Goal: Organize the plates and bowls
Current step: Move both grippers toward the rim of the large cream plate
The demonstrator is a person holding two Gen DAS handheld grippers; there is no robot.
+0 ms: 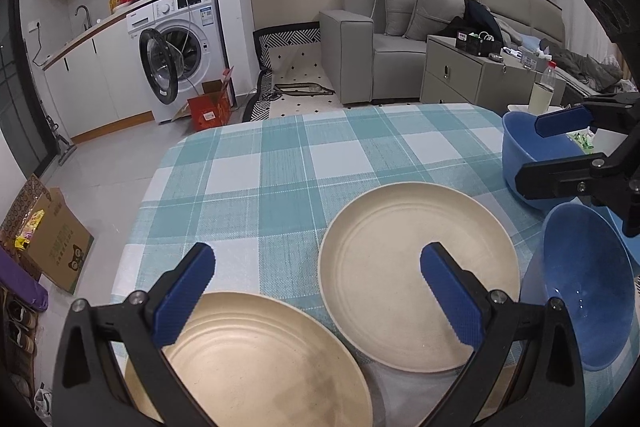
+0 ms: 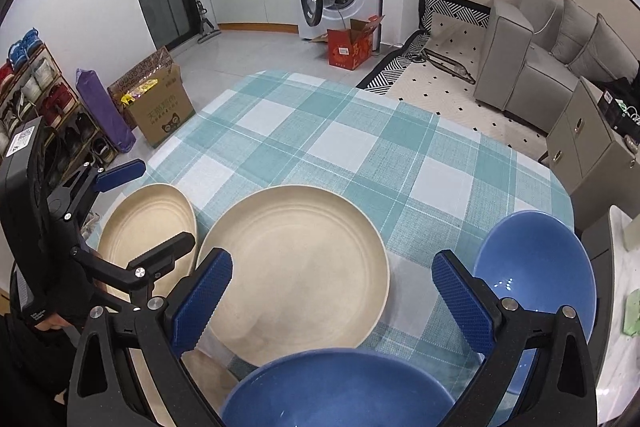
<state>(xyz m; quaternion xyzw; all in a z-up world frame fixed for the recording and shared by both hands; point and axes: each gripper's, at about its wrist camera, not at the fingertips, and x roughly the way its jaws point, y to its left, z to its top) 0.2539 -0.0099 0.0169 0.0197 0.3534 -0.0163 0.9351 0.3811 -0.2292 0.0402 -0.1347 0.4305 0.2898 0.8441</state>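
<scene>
My left gripper (image 1: 316, 291) hangs over the near edge of the table (image 1: 280, 163), jaws spread wide and holding nothing. Under it lies the near plate (image 1: 260, 359), cream, flat on the checked cloth, its rim running beneath both blue pads. Just beyond and to the right sits the second plate (image 1: 400, 267), the same cream, close beside the first; I cannot tell if their rims touch.

My right gripper (image 2: 332, 291) is likewise open and empty, poised above the cloth between the big plate (image 2: 296, 267) and the right bowl (image 2: 536, 267). That bowl is blue and empty, standing near the table's right edge. A second blue bowl (image 2: 340, 391) sits directly below the gripper at the bottom of the right wrist view, its rim overlapping the plate's near edge from my angle. The other plate (image 2: 148, 227) lies to the left, partly behind the left gripper (image 2: 156, 203), which shows there with its fingers apart.

In the left wrist view the right gripper (image 1: 548, 155) comes in from the right edge, above one blue bowl (image 1: 528, 151), with the other blue bowl (image 1: 588, 287) nearer me beside the second plate. A bottle (image 1: 544, 87) stands behind the bowls.
</scene>
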